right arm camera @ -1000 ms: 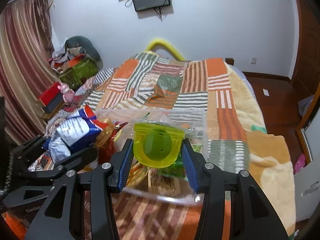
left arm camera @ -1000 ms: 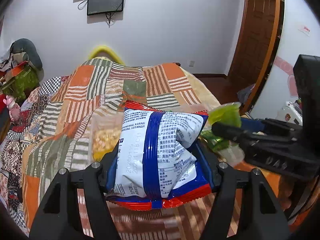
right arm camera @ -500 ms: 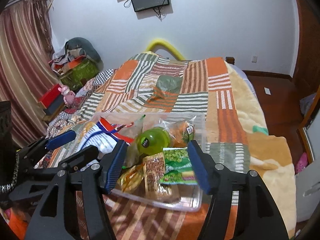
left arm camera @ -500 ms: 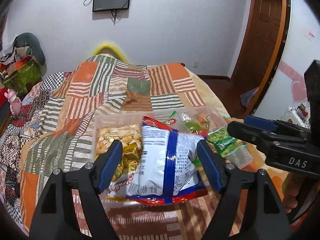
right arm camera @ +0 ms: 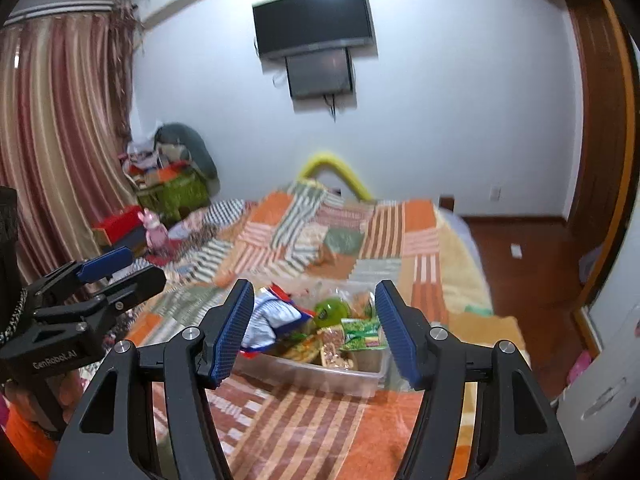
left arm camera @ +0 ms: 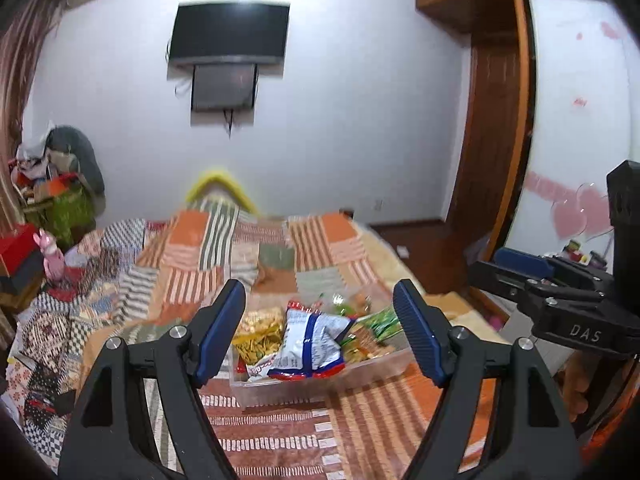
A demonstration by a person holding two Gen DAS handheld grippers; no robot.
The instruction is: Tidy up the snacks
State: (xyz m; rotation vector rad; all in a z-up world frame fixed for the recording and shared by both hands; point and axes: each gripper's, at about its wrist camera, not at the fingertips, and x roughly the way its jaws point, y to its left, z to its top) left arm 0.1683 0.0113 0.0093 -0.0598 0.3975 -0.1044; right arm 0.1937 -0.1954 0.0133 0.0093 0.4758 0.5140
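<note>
Left wrist view: clear tub (left arm camera: 376, 374) on the bed (left arm camera: 280, 432) holds a blue-striped white chip bag (left arm camera: 310, 340) at 12 o'clock; both grippers' jaws gape empty.

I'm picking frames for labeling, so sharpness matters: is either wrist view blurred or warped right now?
Left wrist view: the snack bin and white-and-blue bag look soft, the TV has smeared edges, and fisheye bends the door frame. Right wrist view: similar softness on the bin, curtains bowed, corners vignetted black.

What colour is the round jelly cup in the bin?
Green jelly cup; clearest in the right wrist view.
</note>
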